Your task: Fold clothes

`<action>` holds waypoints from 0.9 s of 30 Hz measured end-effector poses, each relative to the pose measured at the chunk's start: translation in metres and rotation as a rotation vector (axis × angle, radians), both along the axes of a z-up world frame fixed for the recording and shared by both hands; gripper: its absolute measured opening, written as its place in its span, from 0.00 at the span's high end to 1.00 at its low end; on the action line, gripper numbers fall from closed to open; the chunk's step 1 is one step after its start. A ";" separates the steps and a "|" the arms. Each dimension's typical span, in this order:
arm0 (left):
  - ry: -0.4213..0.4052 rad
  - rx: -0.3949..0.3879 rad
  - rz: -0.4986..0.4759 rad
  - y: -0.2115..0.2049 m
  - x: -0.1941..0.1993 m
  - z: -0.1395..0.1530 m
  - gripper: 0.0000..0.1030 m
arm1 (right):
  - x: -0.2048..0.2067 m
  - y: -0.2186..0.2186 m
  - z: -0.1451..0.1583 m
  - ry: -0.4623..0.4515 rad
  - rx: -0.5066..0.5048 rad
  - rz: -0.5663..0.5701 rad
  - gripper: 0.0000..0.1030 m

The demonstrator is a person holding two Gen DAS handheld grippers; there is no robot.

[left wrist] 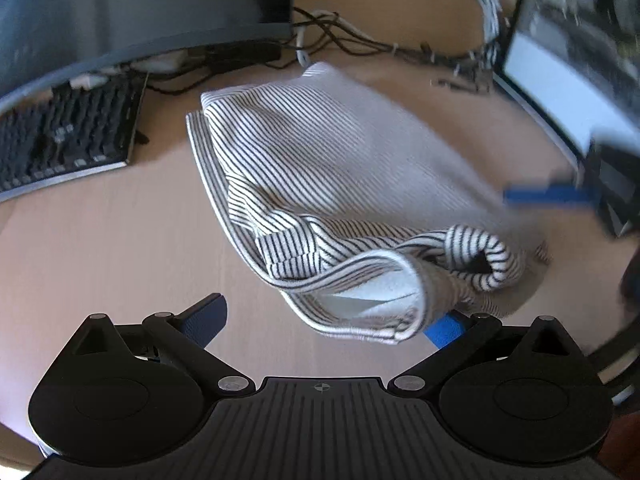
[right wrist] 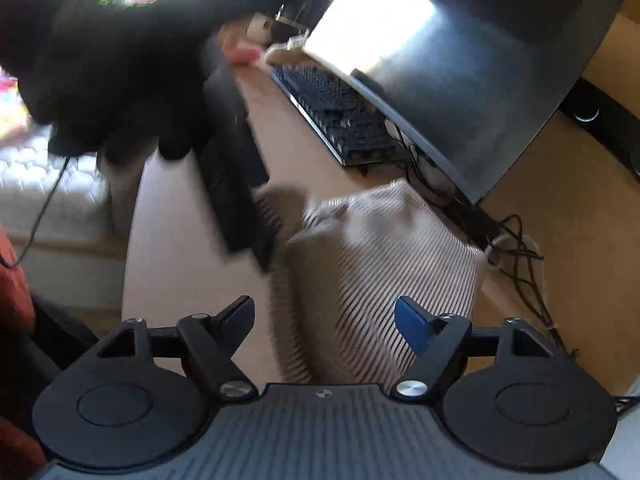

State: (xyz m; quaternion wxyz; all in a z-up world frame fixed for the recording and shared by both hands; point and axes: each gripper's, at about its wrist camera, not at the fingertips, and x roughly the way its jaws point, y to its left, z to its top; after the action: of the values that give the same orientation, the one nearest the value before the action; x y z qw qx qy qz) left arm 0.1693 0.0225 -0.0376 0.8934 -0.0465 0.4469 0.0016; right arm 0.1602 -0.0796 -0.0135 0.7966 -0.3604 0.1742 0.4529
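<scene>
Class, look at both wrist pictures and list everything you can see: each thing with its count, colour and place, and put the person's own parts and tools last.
Striped garment: one, white with dark stripes, partly folded in the middle of the desk.
Desk: one, light wood, under everything.
Keyboard: one, black, on the desk's far left below the monitor.
Monitor: one, dark, curved, behind the keyboard.
Second screen: one, lit white, at the right edge.
Cables: several, black and white, along the desk's back edge.
Left hand-held gripper: one, black with blue pads, open, near the garment's closest edge.
Right hand-held gripper: one, black with blue pads, open over the garment.
Sleeve: one, dark, blurred, upper left of the right wrist view.
</scene>
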 end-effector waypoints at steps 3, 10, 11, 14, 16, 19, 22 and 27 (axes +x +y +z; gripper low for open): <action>-0.006 -0.092 0.025 0.007 0.007 0.001 0.00 | 0.004 0.010 -0.020 -0.044 -0.040 -0.041 0.26; -0.056 -0.198 -0.013 0.020 -0.002 0.013 0.00 | 0.029 0.014 -0.001 -0.207 -0.157 -0.024 0.74; -0.080 -0.224 -0.021 0.028 -0.006 0.018 0.00 | 0.032 0.011 0.004 -0.216 -0.166 -0.026 0.75; -0.142 -0.271 0.005 0.056 -0.014 0.034 0.00 | 0.032 0.003 0.015 -0.205 -0.208 -0.014 0.76; -0.166 -0.246 0.045 0.070 -0.008 0.040 0.00 | 0.023 -0.003 0.021 -0.196 -0.254 0.025 0.77; -0.187 -0.224 0.058 0.076 0.013 0.042 0.00 | -0.002 -0.015 0.047 -0.167 -0.320 0.113 0.77; -0.194 -0.216 0.003 0.064 0.035 0.033 0.00 | -0.031 -0.025 0.081 -0.180 -0.398 0.202 0.77; -0.173 -0.222 -0.169 0.039 0.054 0.008 0.02 | -0.064 -0.019 0.126 -0.194 -0.549 0.361 0.77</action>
State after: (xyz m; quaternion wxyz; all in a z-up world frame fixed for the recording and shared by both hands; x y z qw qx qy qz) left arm 0.2236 0.0620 -0.0291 0.9148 -0.1070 0.3682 -0.1270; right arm 0.0962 -0.0988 0.1120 0.5898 -0.6279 0.1463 0.4863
